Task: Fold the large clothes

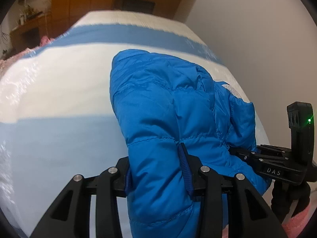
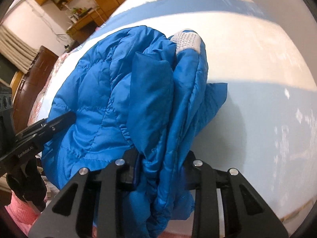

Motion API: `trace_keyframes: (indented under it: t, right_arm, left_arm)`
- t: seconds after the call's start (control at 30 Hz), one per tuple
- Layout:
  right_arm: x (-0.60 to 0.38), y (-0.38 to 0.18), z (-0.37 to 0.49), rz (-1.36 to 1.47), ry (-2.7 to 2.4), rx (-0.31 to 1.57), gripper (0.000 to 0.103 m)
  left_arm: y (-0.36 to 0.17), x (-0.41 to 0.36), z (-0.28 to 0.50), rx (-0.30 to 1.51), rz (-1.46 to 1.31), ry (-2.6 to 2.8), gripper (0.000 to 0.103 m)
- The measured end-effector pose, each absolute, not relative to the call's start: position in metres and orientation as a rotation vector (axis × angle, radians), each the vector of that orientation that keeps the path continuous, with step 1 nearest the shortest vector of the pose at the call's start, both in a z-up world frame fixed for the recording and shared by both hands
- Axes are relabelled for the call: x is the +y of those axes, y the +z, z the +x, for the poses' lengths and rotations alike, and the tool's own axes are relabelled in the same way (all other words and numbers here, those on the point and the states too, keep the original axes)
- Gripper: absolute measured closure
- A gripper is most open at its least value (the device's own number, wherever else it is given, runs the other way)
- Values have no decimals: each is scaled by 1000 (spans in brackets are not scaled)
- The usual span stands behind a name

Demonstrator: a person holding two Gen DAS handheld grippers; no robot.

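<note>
With my left gripper (image 1: 157, 170) and right gripper (image 2: 161, 173) each clamped on a bunched edge of the blue padded jacket (image 1: 168, 107), which lies toward 12 o'clock on the striped bed cover (image 1: 59, 103), I should hold both grips level and tension even, so the fold lands flat.

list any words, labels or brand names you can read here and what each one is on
"DAS" on the body of the right gripper, seen from the left wrist camera.
"GenRobot.AI" on the body of the left gripper, small and only just readable.
The blue jacket has a white studded patch with no readable text.
</note>
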State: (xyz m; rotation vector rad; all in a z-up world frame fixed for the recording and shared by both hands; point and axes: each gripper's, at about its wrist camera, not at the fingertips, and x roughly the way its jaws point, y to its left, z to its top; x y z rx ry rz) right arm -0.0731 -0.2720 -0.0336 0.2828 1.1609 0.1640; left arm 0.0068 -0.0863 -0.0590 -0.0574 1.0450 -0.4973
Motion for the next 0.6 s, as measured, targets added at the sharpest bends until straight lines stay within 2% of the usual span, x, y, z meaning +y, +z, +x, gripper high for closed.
trace_keyframes:
  t: [0.33,0.5,0.6]
  right_arm:
    - [-242,-37,49,242,238,1123,74]
    - [-226,-62,109,273,248,1161,74]
    - [-219,-89,123,270,216,1223,72]
  left_arm:
    - [-65,-81,28,988,-93,-379,62]
    - [-85,-52,74,1014,-112,-346,62]
    - [-115,-44,94,1077,-78,-337,59]
